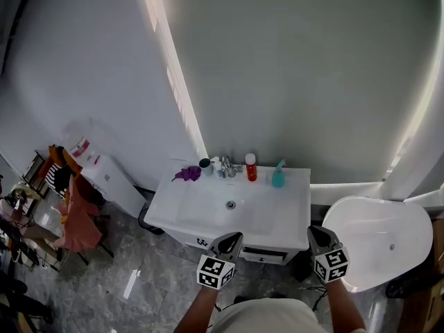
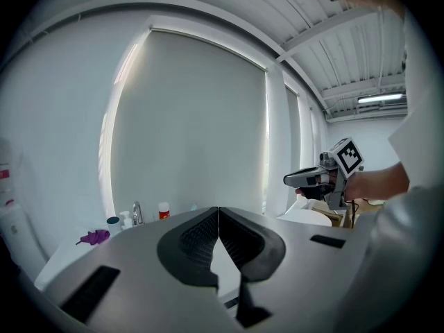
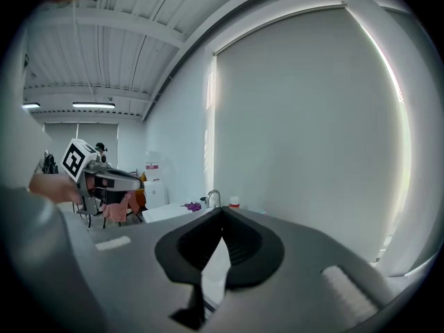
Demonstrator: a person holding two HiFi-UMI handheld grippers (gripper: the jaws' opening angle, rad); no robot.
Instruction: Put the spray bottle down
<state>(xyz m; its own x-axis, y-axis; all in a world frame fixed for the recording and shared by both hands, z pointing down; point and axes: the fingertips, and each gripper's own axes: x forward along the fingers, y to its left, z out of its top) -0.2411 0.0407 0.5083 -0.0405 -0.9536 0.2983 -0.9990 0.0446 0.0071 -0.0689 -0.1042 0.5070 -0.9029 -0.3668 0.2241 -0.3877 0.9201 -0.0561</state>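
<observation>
a: how's the light?
b: cool, even, fairly bright. a light strip (image 1: 173,82) glares white down the wall (image 1: 291,61); a ceiling tube (image 2: 380,98) glows far off.
a: sharp?
b: head view is fairly crisp. both gripper views bow hard at the rim, corners black, nearest foreground soft.

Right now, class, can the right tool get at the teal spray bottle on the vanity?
Probably yes: only white countertop separates the right tool from the teal spray bottle, though its jaws are shut.
</observation>
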